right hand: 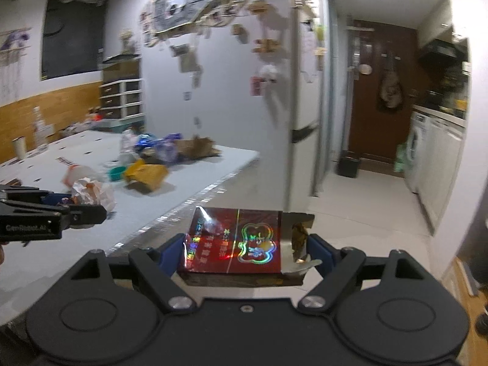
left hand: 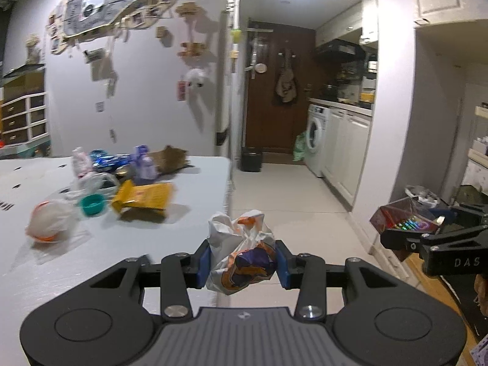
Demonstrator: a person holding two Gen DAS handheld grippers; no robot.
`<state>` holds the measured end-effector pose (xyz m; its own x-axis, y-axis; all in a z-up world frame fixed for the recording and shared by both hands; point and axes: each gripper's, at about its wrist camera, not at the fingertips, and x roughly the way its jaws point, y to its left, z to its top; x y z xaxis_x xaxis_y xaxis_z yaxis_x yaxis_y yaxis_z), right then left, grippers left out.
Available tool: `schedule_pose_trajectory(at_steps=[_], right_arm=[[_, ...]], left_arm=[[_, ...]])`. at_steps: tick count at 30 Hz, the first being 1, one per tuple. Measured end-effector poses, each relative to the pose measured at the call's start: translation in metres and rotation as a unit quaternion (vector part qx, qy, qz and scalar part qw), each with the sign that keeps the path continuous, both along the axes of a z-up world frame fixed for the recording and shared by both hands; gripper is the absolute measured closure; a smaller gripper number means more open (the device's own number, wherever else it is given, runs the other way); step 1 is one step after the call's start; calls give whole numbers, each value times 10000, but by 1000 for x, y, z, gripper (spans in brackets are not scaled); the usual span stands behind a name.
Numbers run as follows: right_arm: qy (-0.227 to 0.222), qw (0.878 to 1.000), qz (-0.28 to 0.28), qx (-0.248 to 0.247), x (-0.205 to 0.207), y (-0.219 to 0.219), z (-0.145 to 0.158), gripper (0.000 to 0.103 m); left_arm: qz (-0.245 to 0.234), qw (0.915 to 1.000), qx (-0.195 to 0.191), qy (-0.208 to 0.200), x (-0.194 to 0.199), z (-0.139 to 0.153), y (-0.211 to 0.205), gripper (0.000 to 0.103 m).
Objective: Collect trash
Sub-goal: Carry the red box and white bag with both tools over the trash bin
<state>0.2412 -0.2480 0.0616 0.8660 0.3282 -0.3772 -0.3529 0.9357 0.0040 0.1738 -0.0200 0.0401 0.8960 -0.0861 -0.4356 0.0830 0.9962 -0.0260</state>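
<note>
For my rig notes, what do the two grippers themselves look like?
Both are matte black with jointed link arms, silver pivot bolts and blue finger pads. The left gripper has a ribbed grey top; the right gripper shows white "DAS" lettering on its side.

Wrappers lie on the table, bin seemingly beyond.

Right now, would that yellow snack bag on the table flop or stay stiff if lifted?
Probably floppy: the yellow snack bag lies crumpled and half flattened on the table. It looks empty, so likely light. Its glossy film may slip in the tongs.
</note>
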Motion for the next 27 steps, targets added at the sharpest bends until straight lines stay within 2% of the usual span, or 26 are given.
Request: schedule_pose_trajectory(at_steps=[11, 16, 27], right_arm=[[159, 9952, -892, 366, -4, -69, -22, 18], [394, 9911, -1195, 434, 9, -90, -45, 18], [835, 9845, -1506, 336, 52, -99, -90, 18]], left_arm=[[-476, 9987, -34, 186, 40, -24, -55, 60], [-595, 9971, -27, 483, 72, -49, -77, 60], [-609, 9895, -100, 1307, 145, -108, -102, 60]])
